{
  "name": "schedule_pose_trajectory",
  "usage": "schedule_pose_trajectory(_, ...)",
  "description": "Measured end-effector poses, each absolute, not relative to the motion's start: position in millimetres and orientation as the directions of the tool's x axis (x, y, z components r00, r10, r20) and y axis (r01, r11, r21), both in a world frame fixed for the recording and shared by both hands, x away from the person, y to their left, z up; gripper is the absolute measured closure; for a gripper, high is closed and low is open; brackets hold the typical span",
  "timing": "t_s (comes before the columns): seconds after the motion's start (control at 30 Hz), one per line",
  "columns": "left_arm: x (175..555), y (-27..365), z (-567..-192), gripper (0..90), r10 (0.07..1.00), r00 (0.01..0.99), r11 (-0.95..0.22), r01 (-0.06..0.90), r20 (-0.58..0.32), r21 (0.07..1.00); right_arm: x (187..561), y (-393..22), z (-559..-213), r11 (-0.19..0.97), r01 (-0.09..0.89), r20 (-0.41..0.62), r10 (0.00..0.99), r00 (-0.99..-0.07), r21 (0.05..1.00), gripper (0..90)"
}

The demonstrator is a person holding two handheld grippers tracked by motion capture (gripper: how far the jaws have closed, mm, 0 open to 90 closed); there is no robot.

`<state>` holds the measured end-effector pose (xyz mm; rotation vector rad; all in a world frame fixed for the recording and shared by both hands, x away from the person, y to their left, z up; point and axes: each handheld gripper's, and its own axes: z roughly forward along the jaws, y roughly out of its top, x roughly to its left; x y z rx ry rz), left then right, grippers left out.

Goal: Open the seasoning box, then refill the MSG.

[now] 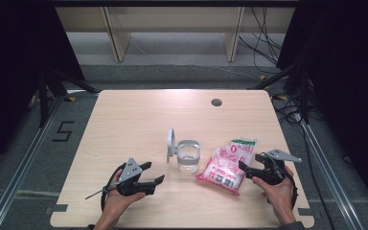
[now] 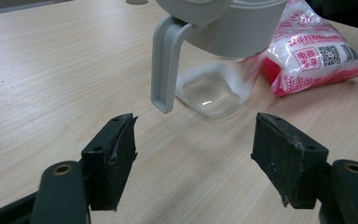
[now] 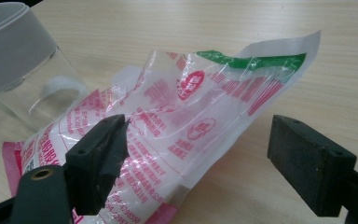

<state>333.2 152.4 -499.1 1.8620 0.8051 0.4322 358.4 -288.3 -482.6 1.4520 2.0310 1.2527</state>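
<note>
Pink-and-white bag [image 1: 221, 172] of white granules lying flat on the bench [image 1: 124, 124], right of centre, its near end just ahead of the right hand-held gripper [image 1: 247, 171]. Top of the bag, a slack clear flap with a green band [image 3: 256, 60], crumpled and raised off the wood. Just beside it on the left, touching or nearly so, a clear glass jar [image 1: 189, 157] with a grey collar and a hinged grey lid [image 1: 171, 143] standing open; jar looks empty apart from a white haze low on the glass.

Right hand-held gripper released, jaws wide with the film between them but no pad [image 3: 103, 154] pressing on it. Left hand-held gripper [image 1: 157, 181] also released, jaws apart over bare wood, aimed at the jar in the left gripper view, nothing between them.

Likely handling: soft, shifting load, moderately heavy for thin film; plastic slippery and prone to tearing or sliding out under a shallow pinch. Best hold probably on the sealed flap near the green band, well in from the edge, so the contents hang below. Glass jar stiff, smooth, breakable, easily tipped if nudged; steadying at the grey collar [image 2: 242, 28] seems wiser than at the bare glass.
</note>
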Motion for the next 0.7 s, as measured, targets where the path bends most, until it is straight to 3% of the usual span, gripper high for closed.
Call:
schedule_pose_trajectory(0.1, 332.7, 151.5, -499.1, 29.7, 0.701, 0.710, -0.246, 0.335, -0.072, 0.909, 357.3, -286.3, -483.7, 0.065, 0.585, 0.234, 0.876, -0.421, 0.808, 21.1)
schedule_pose_trajectory(0.17, 332.6, 151.4, -499.1, 29.7, 0.701, 0.710, -0.246, 0.336, -0.072, 0.909, 360.0, -287.5, -486.8, 0.100, 0.569, 0.202, 0.874, -0.443, 0.816, 21.5)
schedule_pose_trajectory(0.23, 332.8, 152.1, -498.7, 29.7, 0.699, 0.712, -0.258, 0.333, -0.062, 0.907, 358.0, -284.1, -486.9, 0.063, 0.595, 0.246, 0.871, -0.425, 0.801, 22.2)
schedule_pose_trajectory(0.3, 332.5, 151.5, -499.0, 29.6, 0.702, 0.708, -0.247, 0.336, -0.071, 0.909, 359.3, -283.0, -488.6, 0.067, 0.597, 0.244, 0.872, -0.424, 0.800, 23.2)
schedule_pose_trajectory(0.33, 332.7, 152.4, -499.1, 29.6, 0.698, 0.713, -0.252, 0.332, -0.067, 0.909, 361.7, -287.5, -489.9, 0.122, 0.576, 0.196, 0.866, -0.460, 0.809, 23.2)
schedule_pose_trajectory(0.37, 332.3, 152.6, -498.6, 29.6, 0.702, 0.708, -0.245, 0.338, -0.074, 0.909, 359.6, -281.9, -489.9, 0.049, 0.616, 0.277, 0.863, -0.423, 0.787, 23.2)
schedule_pose_trajectory(0.43, 333.3, 153.3, -498.2, 29.6, 0.703, 0.708, -0.245, 0.331, -0.068, 0.911, 364.7, -285.6, -493.2, 0.104, 0.589, 0.222, 0.862, -0.455, 0.802, 23.5)
schedule_pose_trajectory(0.47, 334.8, 154.2, -498.0, 29.6, 0.694, 0.719, -0.261, 0.311, -0.047, 0.914, 362.7, -281.7, -493.0, 0.056, 0.628, 0.278, 0.864, -0.421, 0.776, 23.9)
schedule_pose_trajectory(0.5, 333.4, 153.3, -498.5, 29.6, 0.702, 0.709, -0.247, 0.333, -0.069, 0.910, 367.2, -285.3, -495.8, 0.106, 0.591, 0.220, 0.865, -0.452, 0.799, 24.1)
schedule_pose_trajectory(0.6, 332.9, 151.3, -498.7, 29.6, 0.703, 0.708, -0.248, 0.333, -0.067, 0.910, 370.5, -284.7, -497.6, 0.096, 0.599, 0.248, 0.850, -0.465, 0.795, 26.4)
schedule_pose_trajectory(0.63, 332.6, 151.6, -498.6, 29.6, 0.703, 0.709, -0.260, 0.332, -0.058, 0.907, 367.7, -281.4, -495.9, 0.071, 0.640, 0.279, 0.859, -0.429, 0.765, 27.3)
schedule_pose_trajectory(0.7, 332.0, 150.5, -498.9, 29.6, 0.697, 0.714, -0.252, 0.332, -0.068, 0.909, 371.9, -282.1, -498.9, 0.097, 0.607, 0.253, 0.848, -0.465, 0.789, 29.1)
